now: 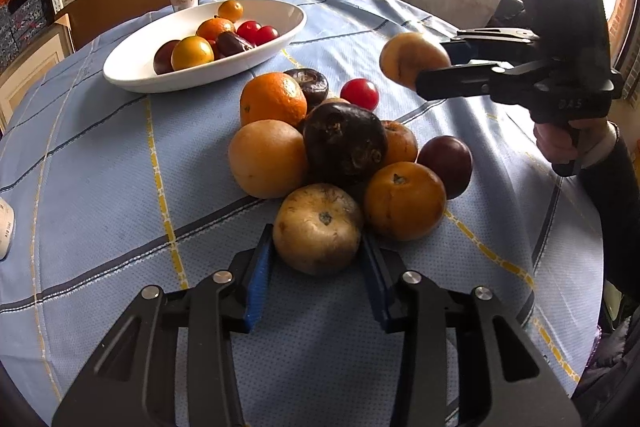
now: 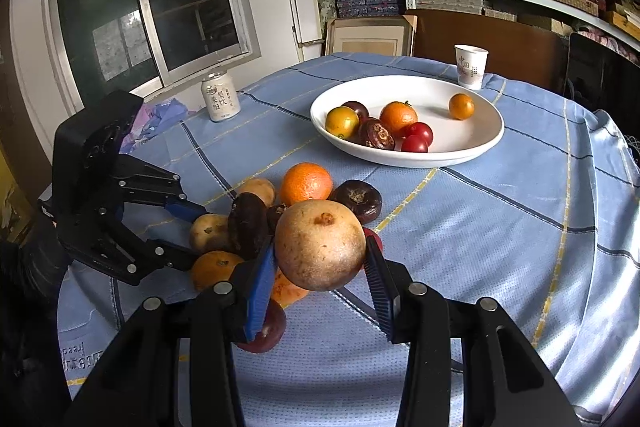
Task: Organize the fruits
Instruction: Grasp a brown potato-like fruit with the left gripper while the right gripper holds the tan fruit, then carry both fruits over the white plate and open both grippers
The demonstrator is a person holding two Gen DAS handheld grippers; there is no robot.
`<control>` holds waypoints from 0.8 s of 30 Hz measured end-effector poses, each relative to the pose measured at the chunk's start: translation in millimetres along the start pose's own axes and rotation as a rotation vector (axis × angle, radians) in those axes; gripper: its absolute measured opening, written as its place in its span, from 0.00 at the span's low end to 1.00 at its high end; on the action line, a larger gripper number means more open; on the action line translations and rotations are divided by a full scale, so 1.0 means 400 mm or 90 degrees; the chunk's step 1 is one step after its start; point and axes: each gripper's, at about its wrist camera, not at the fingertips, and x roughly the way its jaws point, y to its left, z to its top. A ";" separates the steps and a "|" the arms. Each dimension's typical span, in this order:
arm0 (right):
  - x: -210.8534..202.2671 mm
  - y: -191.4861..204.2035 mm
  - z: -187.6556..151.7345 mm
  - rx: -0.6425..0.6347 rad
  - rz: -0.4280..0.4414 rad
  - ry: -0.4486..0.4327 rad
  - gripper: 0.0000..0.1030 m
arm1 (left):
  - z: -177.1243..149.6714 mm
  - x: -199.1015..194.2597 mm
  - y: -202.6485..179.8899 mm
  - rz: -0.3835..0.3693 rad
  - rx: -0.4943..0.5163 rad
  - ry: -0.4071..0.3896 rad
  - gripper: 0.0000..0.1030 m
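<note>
A pile of fruit lies on the blue checked tablecloth [image 1: 100, 187]: an orange [image 1: 273, 99], a dark wrinkled fruit [image 1: 344, 143], a purple one [image 1: 445, 165] and several others. My left gripper [image 1: 318, 263] is shut on a tan round fruit [image 1: 318, 227] at the near edge of the pile, one blue pad on each side. My right gripper [image 2: 320, 267] is shut on another tan fruit [image 2: 320, 245], held in the air above the pile. That fruit [image 1: 414, 61] also shows at the right in the left wrist view. A white oval bowl [image 2: 400, 157] beyond the pile holds several small fruits.
A paper cup [image 2: 471, 66] stands just behind the bowl, and a drinks can [image 2: 220, 101] stands near the table's far left edge. A hand and dark sleeve [image 1: 592, 155] hold the right gripper. Shelves of boxes and a window lie beyond the round table.
</note>
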 end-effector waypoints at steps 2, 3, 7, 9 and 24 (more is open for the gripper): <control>0.001 -0.007 0.000 0.009 0.003 -0.001 0.43 | 0.000 -0.004 0.001 -0.002 -0.003 -0.004 0.39; 0.001 -0.010 0.000 0.013 0.005 -0.002 0.43 | 0.000 -0.008 0.002 -0.002 -0.004 -0.007 0.39; 0.001 -0.032 0.001 0.044 0.021 -0.010 0.43 | 0.000 -0.021 -0.001 -0.001 -0.002 -0.020 0.39; 0.000 -0.042 0.002 0.058 0.023 -0.015 0.43 | 0.000 -0.030 -0.003 -0.002 -0.002 -0.029 0.39; 0.038 -0.150 0.055 0.223 0.000 -0.104 0.43 | 0.078 -0.087 0.116 -0.025 -0.142 -0.123 0.39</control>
